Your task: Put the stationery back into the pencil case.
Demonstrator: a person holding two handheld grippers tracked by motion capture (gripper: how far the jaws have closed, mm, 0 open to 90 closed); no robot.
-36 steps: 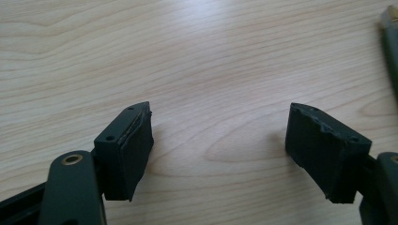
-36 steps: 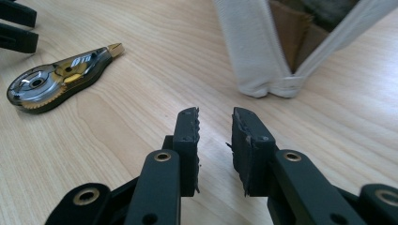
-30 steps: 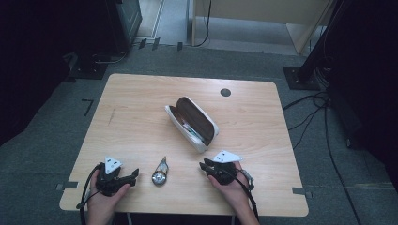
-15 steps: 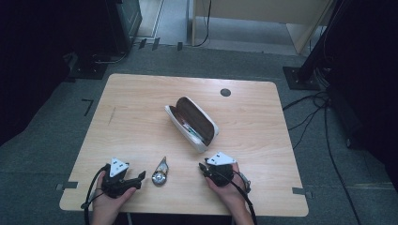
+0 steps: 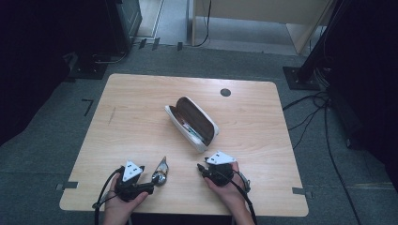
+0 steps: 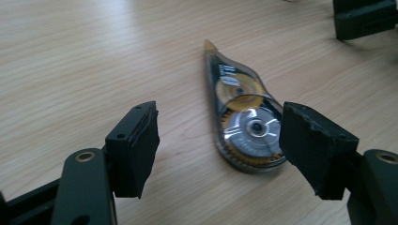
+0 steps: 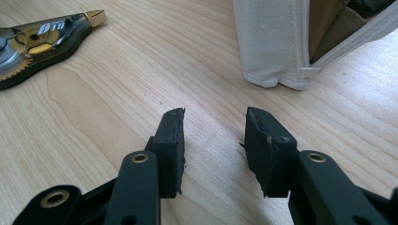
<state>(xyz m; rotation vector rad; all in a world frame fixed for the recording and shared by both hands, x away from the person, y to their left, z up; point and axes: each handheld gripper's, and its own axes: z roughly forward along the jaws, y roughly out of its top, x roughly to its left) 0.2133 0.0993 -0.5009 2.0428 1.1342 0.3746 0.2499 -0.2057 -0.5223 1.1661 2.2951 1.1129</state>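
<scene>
You have one tape roller (image 6: 244, 122) and one open glasses case (image 5: 192, 123) on the table (image 5: 141, 108). Your left gripper (image 6: 218, 145) has been closing around the roller without touching it; your right gripper (image 7: 213, 140) has been opening, empty. The left gripper view shows the roller's gears.

A clear, teardrop-shaped correction tape roller (image 6: 244, 117) with yellow gears lies flat on the wooden table, its round end between the left gripper's (image 6: 218, 150) fingers (image 6: 136, 145), touching neither, its gold tip pointing away

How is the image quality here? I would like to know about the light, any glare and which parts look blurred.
High view: the table is evenly lit, the floor around it dark, and the whole picture is soft. Left gripper view: the correction tape dispenser is sharp, with white glare on its clear wheel cover; the table's far part blurs. Right gripper view: the white glasses case and wood grain are sharp, with no strong shadows.
</scene>
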